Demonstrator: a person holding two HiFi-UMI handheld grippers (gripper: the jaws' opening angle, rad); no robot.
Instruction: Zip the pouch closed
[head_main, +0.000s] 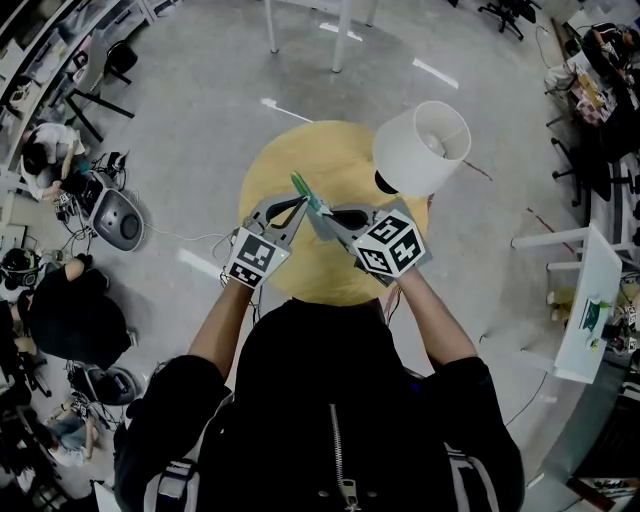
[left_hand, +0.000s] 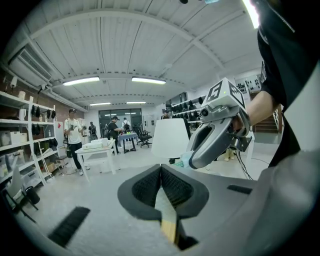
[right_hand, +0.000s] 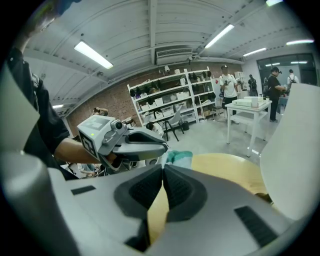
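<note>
Black jacket (head_main: 340, 440) fills the near edge of the head view. Bare forearms (head_main: 225, 325) reach forward over a round yellow table (head_main: 300, 150).

Pouch (head_main: 313, 200): teal-green, seen edge-on, apparently lifted clear of the tabletop. Its long axis runs far-left to near-right.

Left gripper (head_main: 297, 205) is clenched on the pouch's left part and right gripper (head_main: 332, 216) on its right part. The tips nearly meet, so neither is nearer. Each gripper view shows its own pads pressed together and the other tool's tip on the teal fabric.

Zipper and slider are too small to make out, so which tool has the pull is unknown.

Judgement: one tool must anchor while the other draws along that axis.

White lampshade (head_main: 425, 145) stands just beyond the right gripper, the nearest obstacle to a rightward pull.
</note>
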